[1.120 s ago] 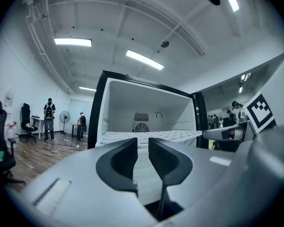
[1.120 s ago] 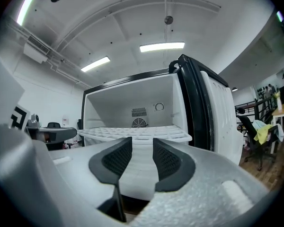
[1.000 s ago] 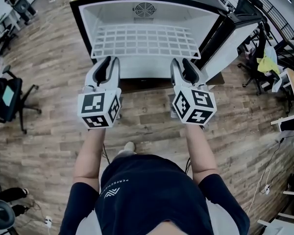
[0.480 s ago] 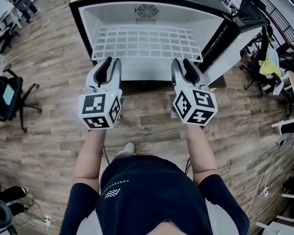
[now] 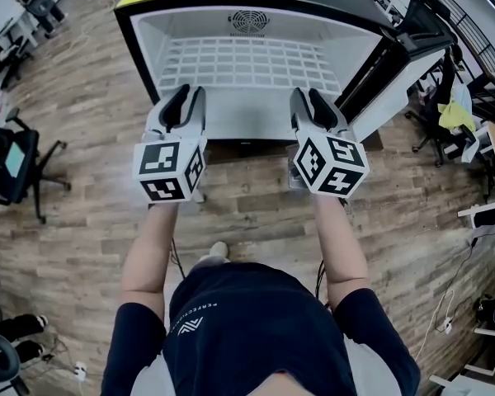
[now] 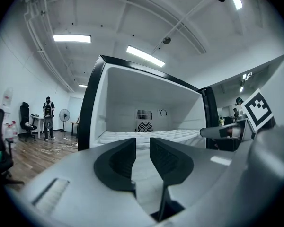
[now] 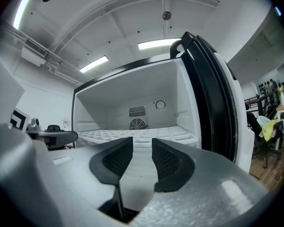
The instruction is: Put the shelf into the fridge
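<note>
Far left: an office chair [image 5: 12, 165] on the wood floor [image 5: 82, 106], same spot as before.

Left gripper [image 5: 184, 97]: held level and pointing into the open fridge [image 5: 151, 49]. It is closer to the opening than a second ago. Jaws stand a narrow gap apart with nothing between them. The front rail of the shelf lies just past the tips; I cannot tell whether they touch it.

Centre: the white grid shelf [image 5: 252, 63] lies flat inside the fridge, between the side walls and below the round fan vent [image 5: 247, 21]. A second ago its front edge jutted out past the opening; now it sits further in, with more bare white floor of the fridge in front of it.

Right gripper [image 5: 312, 99]: also level, also closer in than before, abreast of the left one. Jaws have just been closing a little but remain slightly apart, holding nothing; the shelf edge is just beyond them.

Right: the fridge door [image 5: 396, 52] stands open.
</note>
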`<state>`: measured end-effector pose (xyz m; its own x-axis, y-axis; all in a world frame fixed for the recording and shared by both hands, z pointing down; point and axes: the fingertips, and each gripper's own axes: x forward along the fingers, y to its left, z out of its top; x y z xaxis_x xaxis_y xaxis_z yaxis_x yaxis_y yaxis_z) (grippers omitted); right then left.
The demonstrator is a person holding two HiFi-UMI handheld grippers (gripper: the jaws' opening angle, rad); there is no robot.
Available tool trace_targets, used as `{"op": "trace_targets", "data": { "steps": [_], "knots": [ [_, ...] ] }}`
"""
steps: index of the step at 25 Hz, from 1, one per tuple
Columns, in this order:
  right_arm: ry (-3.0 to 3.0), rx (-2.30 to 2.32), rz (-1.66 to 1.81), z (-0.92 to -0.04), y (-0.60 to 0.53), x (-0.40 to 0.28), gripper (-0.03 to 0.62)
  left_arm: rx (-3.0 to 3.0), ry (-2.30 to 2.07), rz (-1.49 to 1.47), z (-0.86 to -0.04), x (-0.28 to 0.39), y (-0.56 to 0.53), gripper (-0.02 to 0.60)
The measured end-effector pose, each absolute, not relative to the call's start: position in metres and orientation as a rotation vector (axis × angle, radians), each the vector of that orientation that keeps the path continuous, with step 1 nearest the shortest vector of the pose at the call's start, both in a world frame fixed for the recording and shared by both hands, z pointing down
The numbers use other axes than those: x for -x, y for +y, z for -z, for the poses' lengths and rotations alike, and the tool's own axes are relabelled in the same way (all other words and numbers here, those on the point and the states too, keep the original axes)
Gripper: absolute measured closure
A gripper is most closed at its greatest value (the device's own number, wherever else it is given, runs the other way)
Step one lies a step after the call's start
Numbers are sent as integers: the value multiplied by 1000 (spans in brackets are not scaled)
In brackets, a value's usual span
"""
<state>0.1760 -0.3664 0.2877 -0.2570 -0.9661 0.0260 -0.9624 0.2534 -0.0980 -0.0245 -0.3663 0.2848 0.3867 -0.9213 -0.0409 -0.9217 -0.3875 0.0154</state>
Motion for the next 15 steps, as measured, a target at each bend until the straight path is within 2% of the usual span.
{"op": "trace_targets", "data": {
  "steps": [15],
  "knots": [
    [2456,1928,150,-288,-394,-177,476,2631,1732,-84,-284,26,-394,491]
  ]
}}
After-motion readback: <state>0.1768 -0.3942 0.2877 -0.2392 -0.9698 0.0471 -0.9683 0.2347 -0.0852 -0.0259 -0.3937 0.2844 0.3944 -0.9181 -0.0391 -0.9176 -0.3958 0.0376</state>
